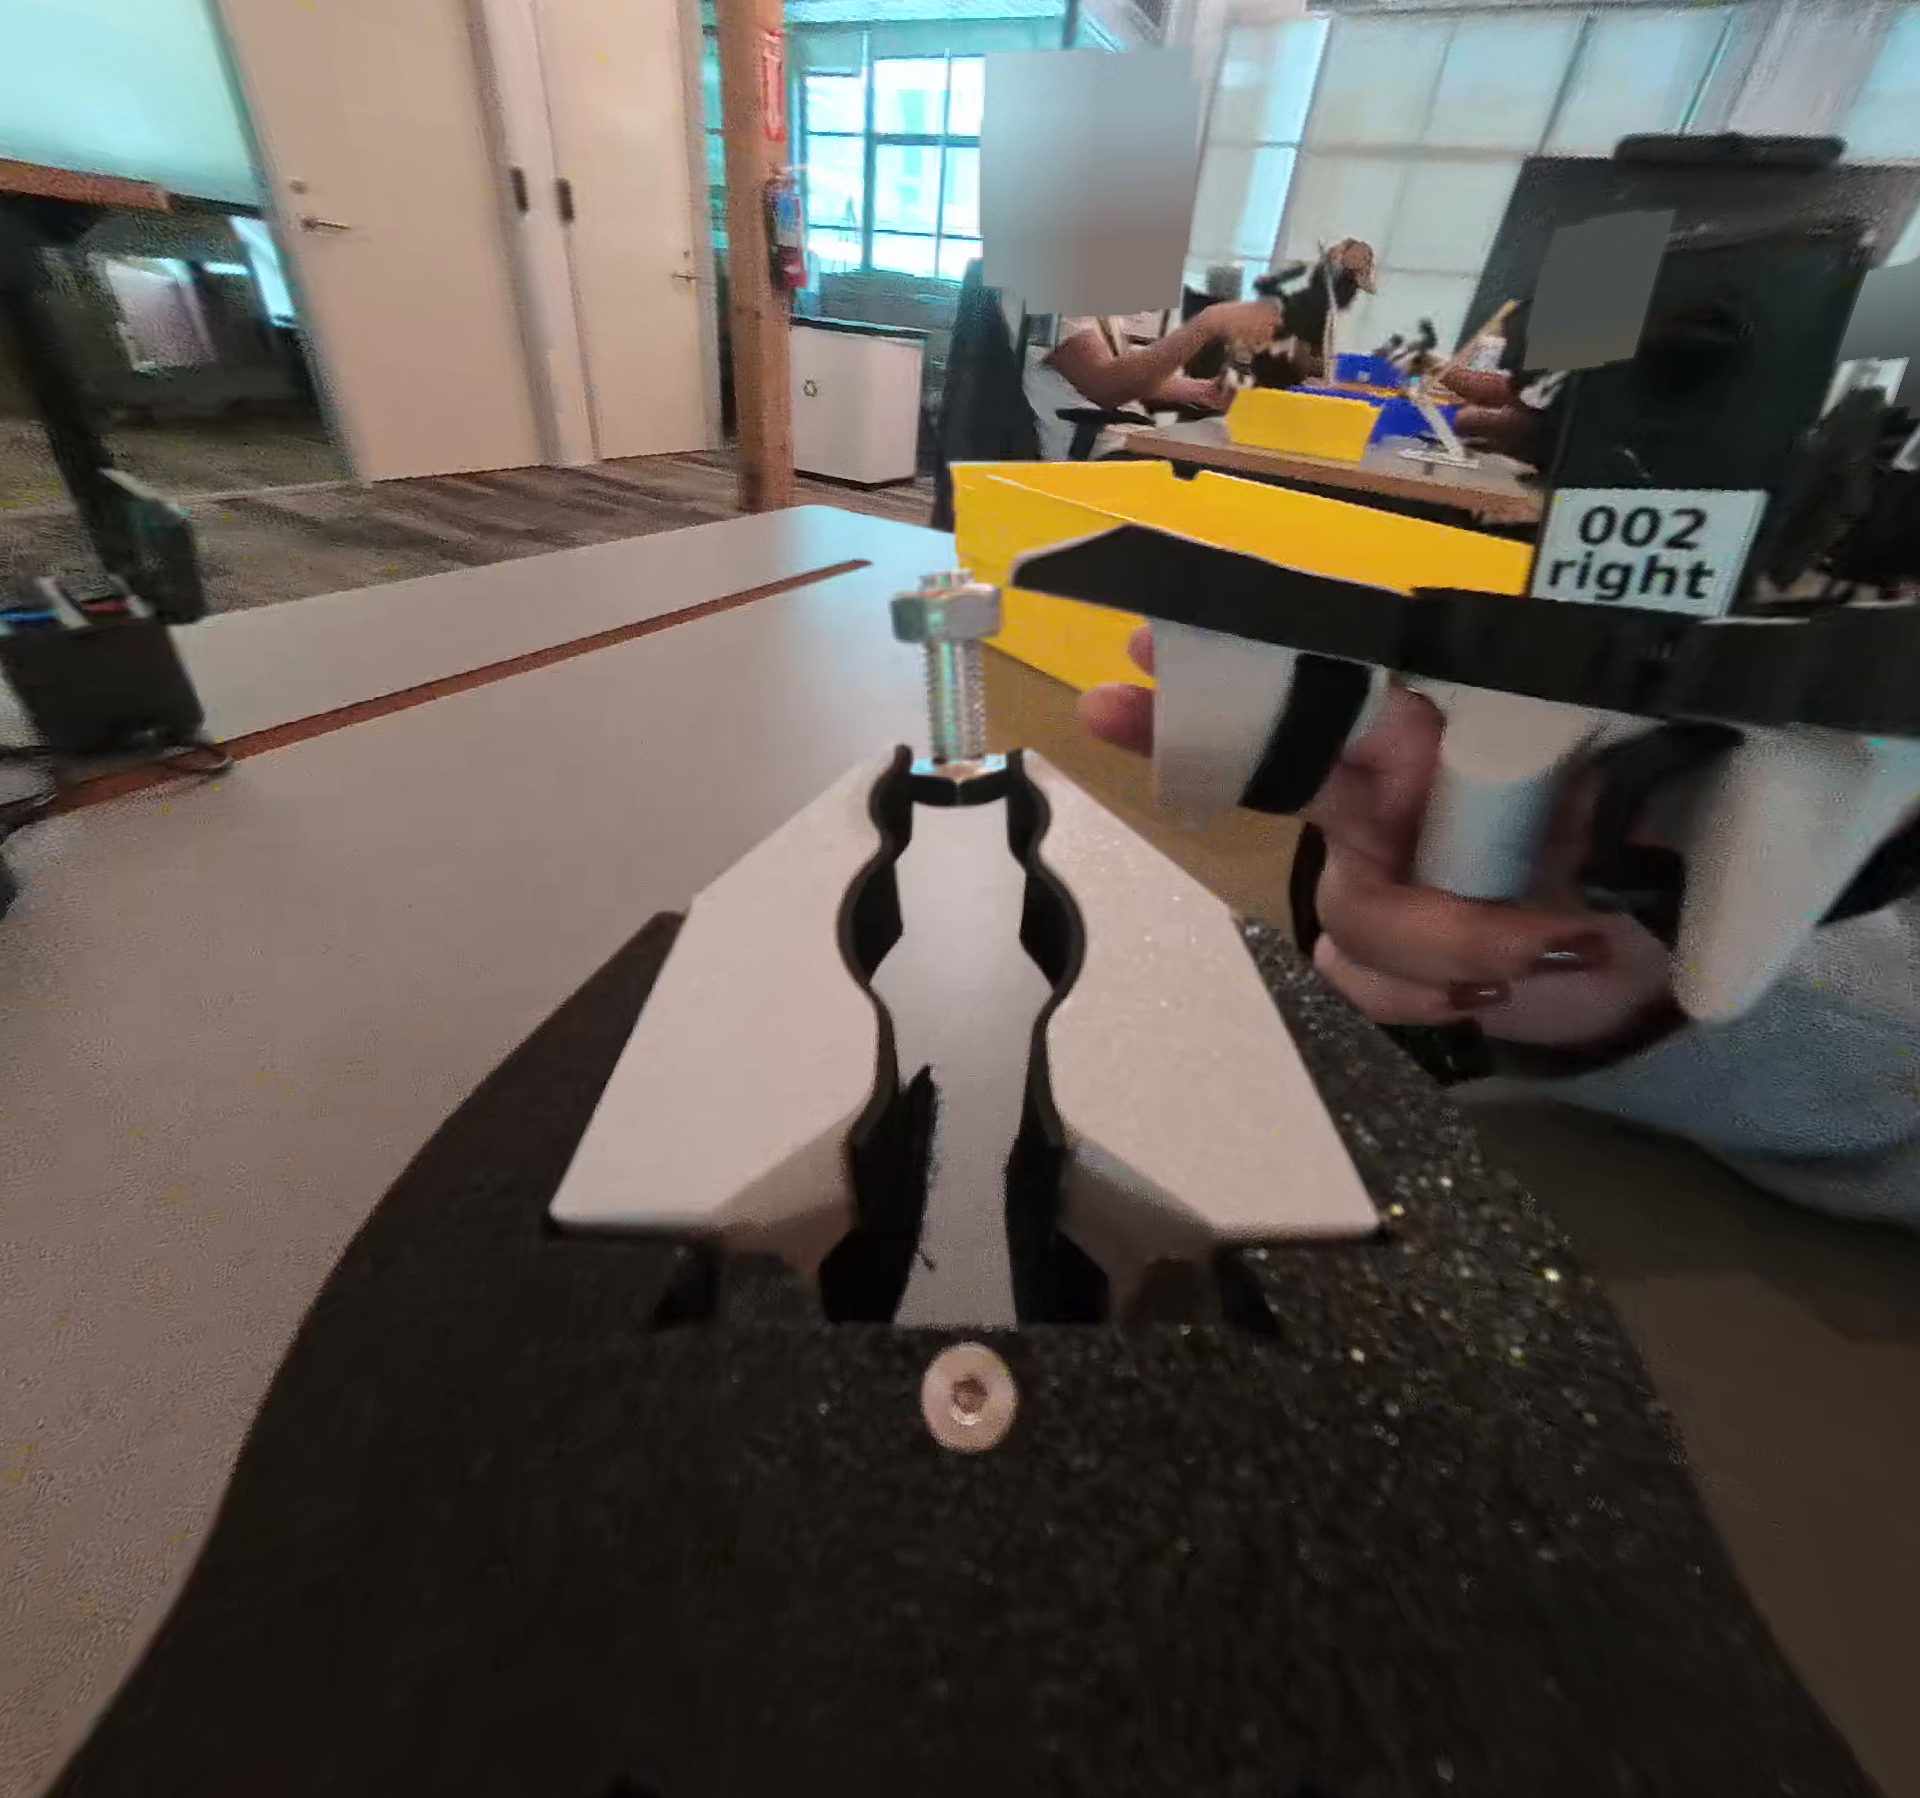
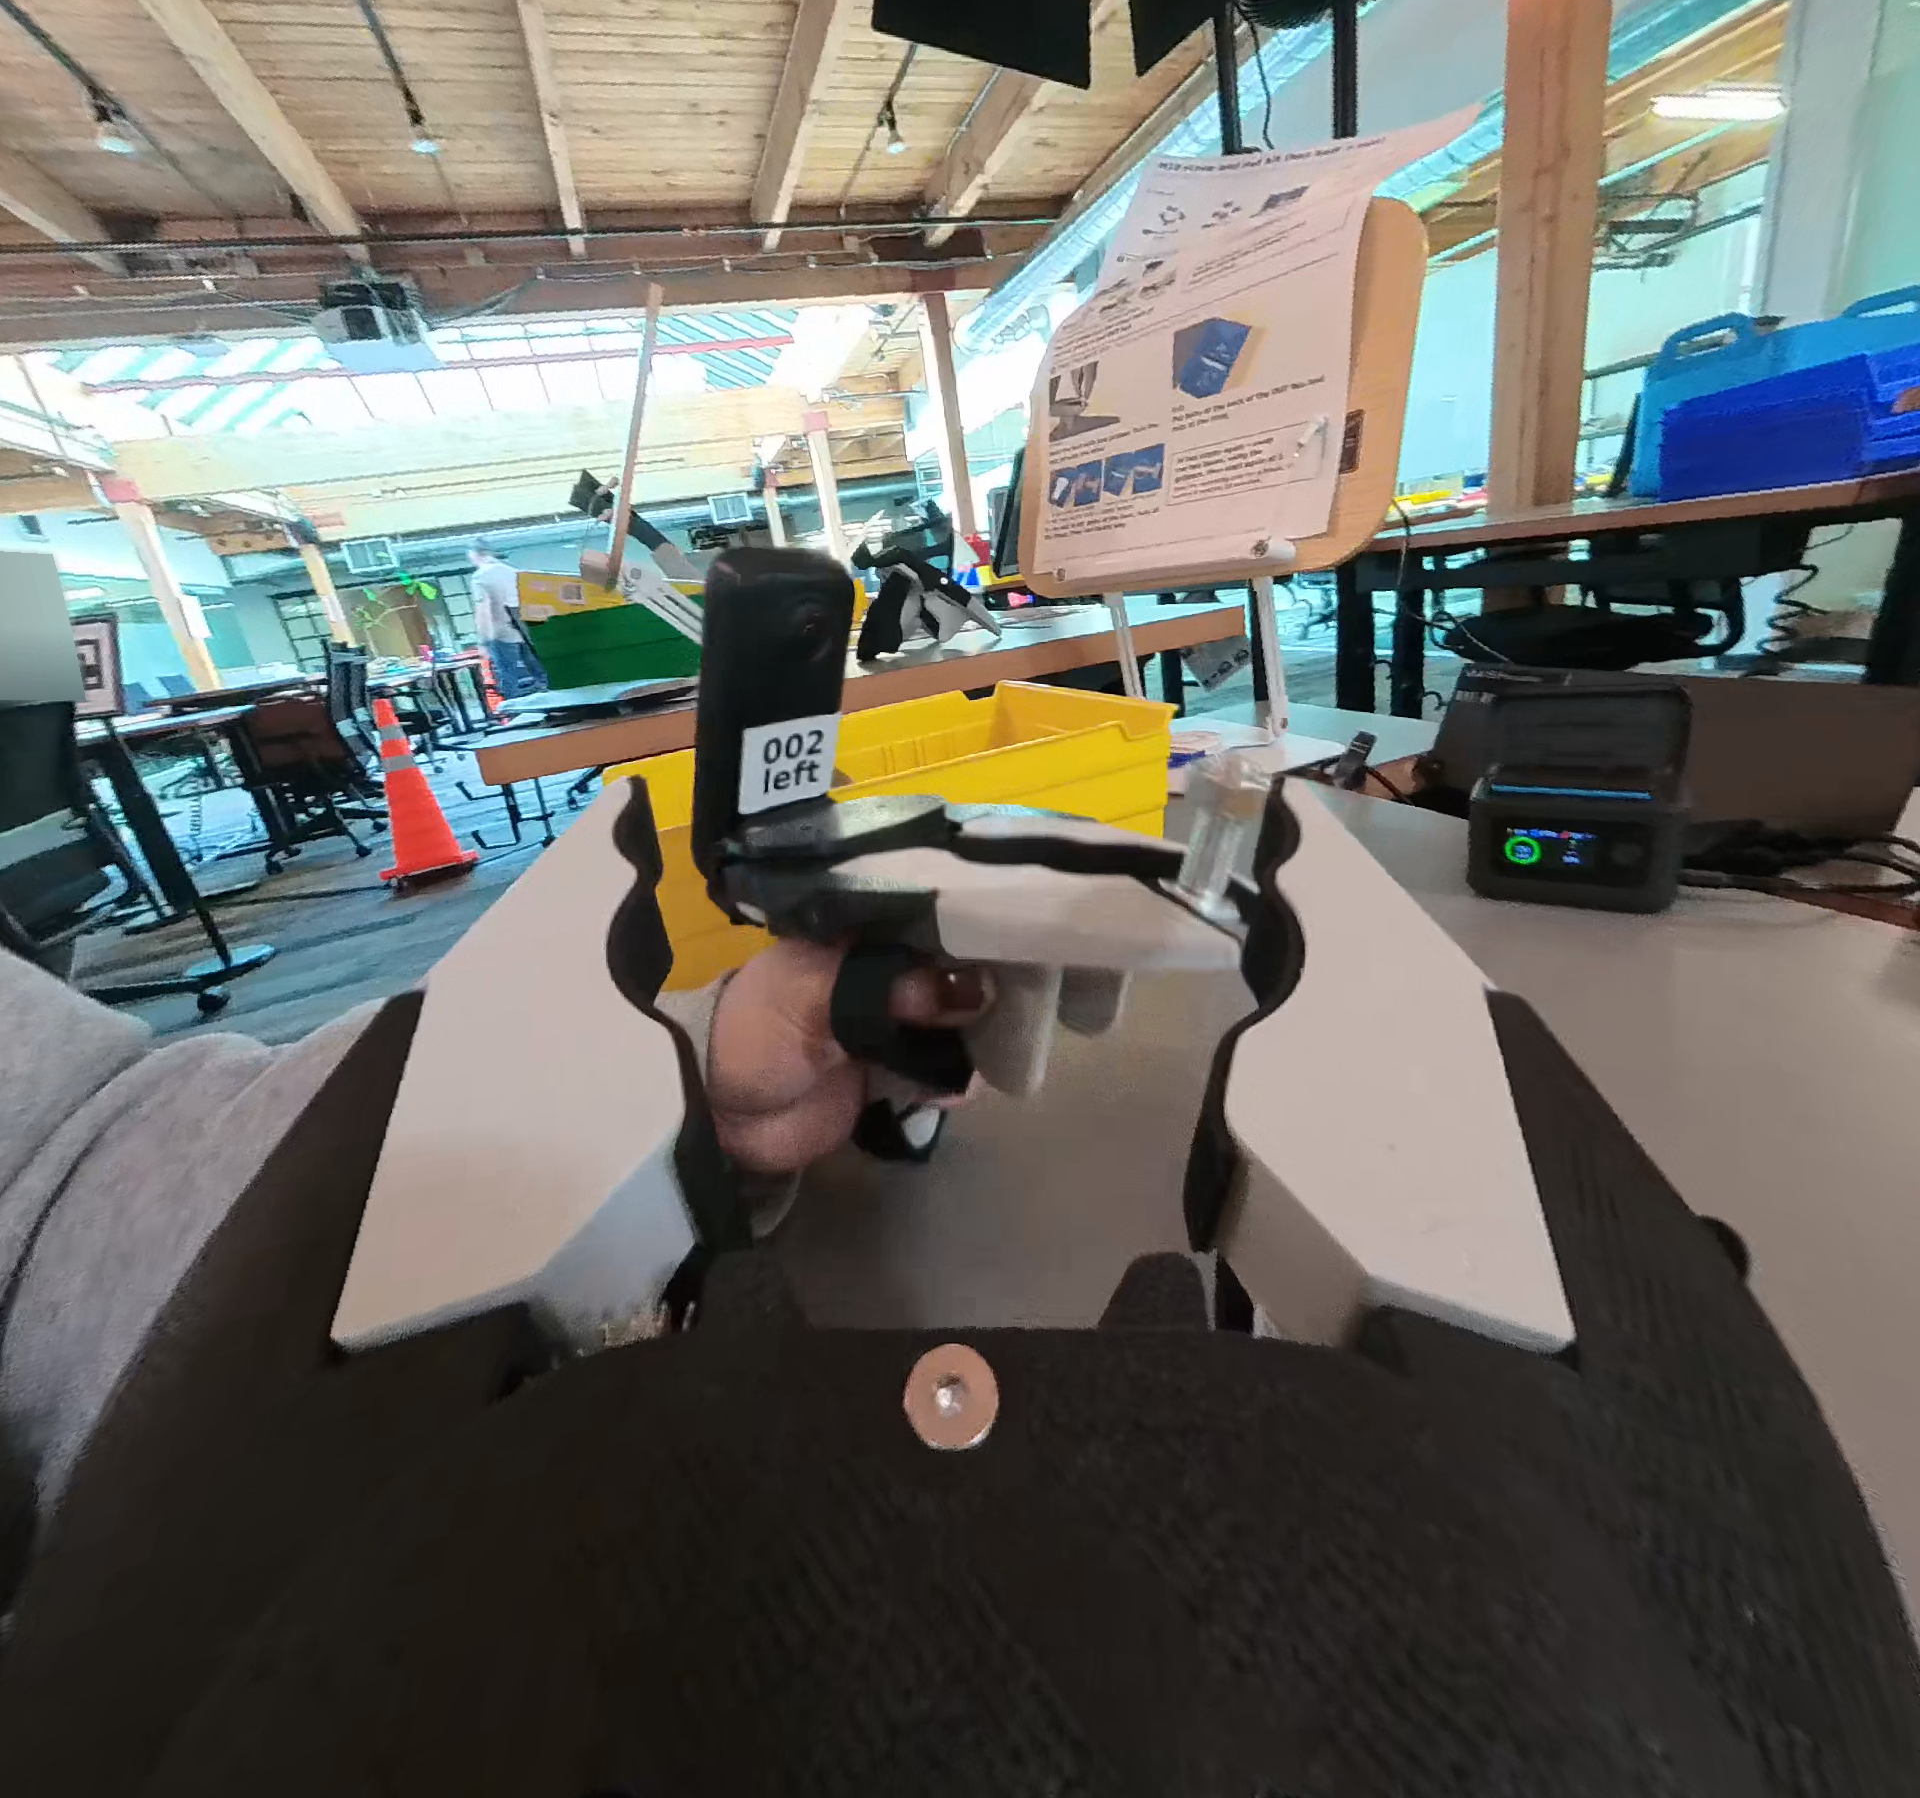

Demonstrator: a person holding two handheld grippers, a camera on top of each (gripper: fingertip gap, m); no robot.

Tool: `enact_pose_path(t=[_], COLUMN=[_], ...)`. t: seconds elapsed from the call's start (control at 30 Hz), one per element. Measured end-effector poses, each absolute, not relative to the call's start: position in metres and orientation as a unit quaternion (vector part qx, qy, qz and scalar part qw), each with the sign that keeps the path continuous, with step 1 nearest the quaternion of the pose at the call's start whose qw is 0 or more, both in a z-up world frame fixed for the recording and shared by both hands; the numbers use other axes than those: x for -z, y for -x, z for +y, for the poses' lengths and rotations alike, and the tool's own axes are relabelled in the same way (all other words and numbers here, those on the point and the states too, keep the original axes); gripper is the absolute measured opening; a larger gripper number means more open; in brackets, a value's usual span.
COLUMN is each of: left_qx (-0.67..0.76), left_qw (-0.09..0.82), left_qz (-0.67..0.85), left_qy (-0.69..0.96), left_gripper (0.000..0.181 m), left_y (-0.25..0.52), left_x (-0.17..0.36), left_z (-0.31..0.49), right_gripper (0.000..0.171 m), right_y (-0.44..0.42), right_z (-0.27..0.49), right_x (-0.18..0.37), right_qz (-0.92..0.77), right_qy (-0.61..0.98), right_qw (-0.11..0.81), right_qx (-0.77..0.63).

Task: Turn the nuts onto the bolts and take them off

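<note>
Pinching one upright bolt (image 1: 951, 699) by its head at centre frame, the left hand-held gripper (image 1: 958, 780) carries one nut (image 1: 945, 608), seemingly near the tip; the right hand-held gripper (image 2: 951, 875) gapes, empty.

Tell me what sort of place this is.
Probably an open-plan workshop or lab office: long work tables with yellow parts bins, an instruction sheet on a stand, exposed wooden ceiling beams, and an orange traffic cone.

My grippers: white scalloped plastic fingers (image 1: 1164, 1010), black speckled bases, silver countersunk screw (image 1: 968, 1399); white label sticker (image 2: 789, 761); grey fleece sleeve (image 2: 114, 1114).
</note>
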State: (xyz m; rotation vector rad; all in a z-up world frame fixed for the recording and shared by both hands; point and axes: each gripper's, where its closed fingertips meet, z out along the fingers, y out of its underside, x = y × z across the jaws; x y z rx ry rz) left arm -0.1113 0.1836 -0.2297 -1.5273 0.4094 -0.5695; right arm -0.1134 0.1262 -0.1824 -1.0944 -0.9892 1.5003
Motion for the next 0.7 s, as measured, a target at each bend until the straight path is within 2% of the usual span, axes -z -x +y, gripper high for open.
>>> enact_pose_path(t=[0.27, 0.37, 0.4, 0.5, 0.7], left_qx=[0.23, 0.221, 0.205, 0.208, 0.221], left_qw=[0.625, 0.628, 0.63, 0.645, 0.636], left_qz=[0.32, 0.298, 0.269, 0.202, 0.267], left_qy=[0.673, 0.684, 0.699, 0.707, 0.689], left_gripper=[0.016, 0.016, 0.016, 0.016, 0.016], left_y=[0.07, 0.078, 0.089, 0.114, 0.093], left_x=[0.244, 0.245, 0.246, 0.242, 0.242], left_z=[0.169, 0.174, 0.18, 0.187, 0.177], right_gripper=[0.114, 0.118, 0.11, 0.109, 0.11], right_y=[0.118, 0.121, 0.121, 0.123, 0.117], right_z=[0.128, 0.122, 0.118, 0.115, 0.131], right_x=[0.191, 0.194, 0.195, 0.199, 0.193], right_qz=[-0.43, -0.451, -0.461, -0.469, -0.423], right_qy=[0.463, 0.456, 0.45, 0.453, 0.468], right_qw=[0.508, 0.51, 0.506, 0.502, 0.502], right_qx=[-0.586, -0.573, -0.574, -0.569, -0.592])
